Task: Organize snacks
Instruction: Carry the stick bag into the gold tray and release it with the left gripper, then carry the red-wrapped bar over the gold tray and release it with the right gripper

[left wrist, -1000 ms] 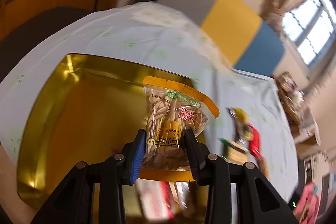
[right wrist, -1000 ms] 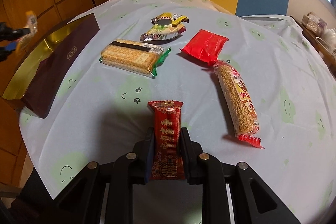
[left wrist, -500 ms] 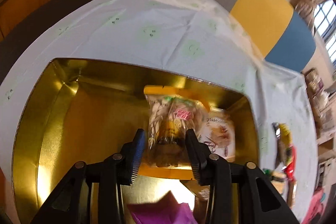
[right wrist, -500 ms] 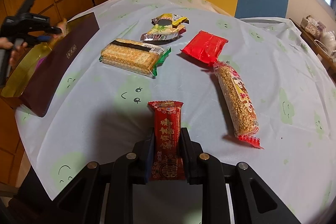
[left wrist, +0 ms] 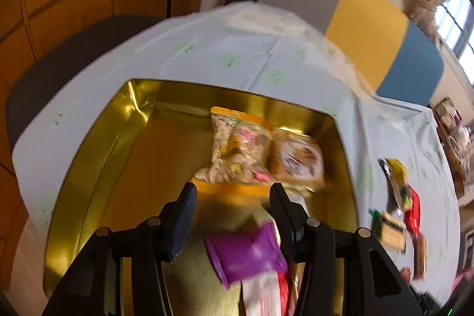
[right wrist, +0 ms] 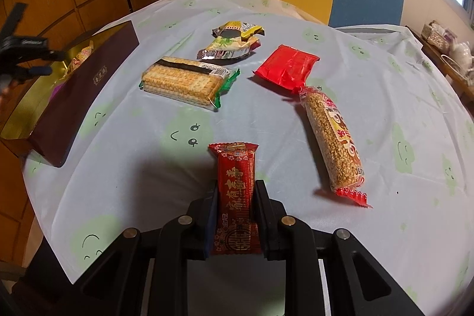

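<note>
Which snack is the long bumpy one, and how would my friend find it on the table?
Start at the pale tablecloth and find the flat red packet near its middle. Touching that packet's near corner lies the long grain bar, stretching toward the camera. Only it is a thin clear tube of golden grains with red crimped ends; the cracker pack is wide and blocky.

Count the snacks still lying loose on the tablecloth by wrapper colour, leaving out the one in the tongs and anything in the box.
Red flat packet: 1
Clear cracker pack with green ends: 1
Clear sesame bar with red end: 1
Yellow and silver packets: 2
Total: 5
</note>
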`<state>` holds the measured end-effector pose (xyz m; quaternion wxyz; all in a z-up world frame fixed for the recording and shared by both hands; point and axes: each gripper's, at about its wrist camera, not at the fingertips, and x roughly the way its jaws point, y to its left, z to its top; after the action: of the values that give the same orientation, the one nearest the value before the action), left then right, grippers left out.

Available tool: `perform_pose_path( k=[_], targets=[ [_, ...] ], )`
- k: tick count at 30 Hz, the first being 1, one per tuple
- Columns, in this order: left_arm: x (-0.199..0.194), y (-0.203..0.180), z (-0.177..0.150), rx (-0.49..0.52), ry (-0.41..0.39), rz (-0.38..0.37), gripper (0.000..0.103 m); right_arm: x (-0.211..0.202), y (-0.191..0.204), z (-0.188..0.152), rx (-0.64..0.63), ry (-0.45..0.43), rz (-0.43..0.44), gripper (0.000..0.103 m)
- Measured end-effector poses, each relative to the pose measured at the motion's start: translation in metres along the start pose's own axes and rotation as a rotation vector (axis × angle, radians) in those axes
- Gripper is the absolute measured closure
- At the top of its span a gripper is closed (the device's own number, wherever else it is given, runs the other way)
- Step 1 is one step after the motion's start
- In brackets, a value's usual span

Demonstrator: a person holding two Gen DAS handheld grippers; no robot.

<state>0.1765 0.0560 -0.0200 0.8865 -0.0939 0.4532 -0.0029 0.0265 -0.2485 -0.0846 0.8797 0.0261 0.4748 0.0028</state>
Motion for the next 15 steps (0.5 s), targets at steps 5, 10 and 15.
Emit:
perform_pose_path(
  k=[5,10,15],
  targets=[
    [-0.028,-0.01,-0.028,0.037,-0.043,-0.025,0.051,0.0,0.0,0.0,0.001,-0.004,-0.002,0.08],
    [-0.044,-0.017,-0.052,0.084,-0.05,-0.023,0.051,0.0,-0.001,0.0,0.007,-0.006,0.001,0.08],
    [-0.057,-0.019,-0.071,0.101,-0.064,-0.011,0.051,-0.001,0.001,-0.001,0.004,-0.009,-0.012,0.08]
  ],
)
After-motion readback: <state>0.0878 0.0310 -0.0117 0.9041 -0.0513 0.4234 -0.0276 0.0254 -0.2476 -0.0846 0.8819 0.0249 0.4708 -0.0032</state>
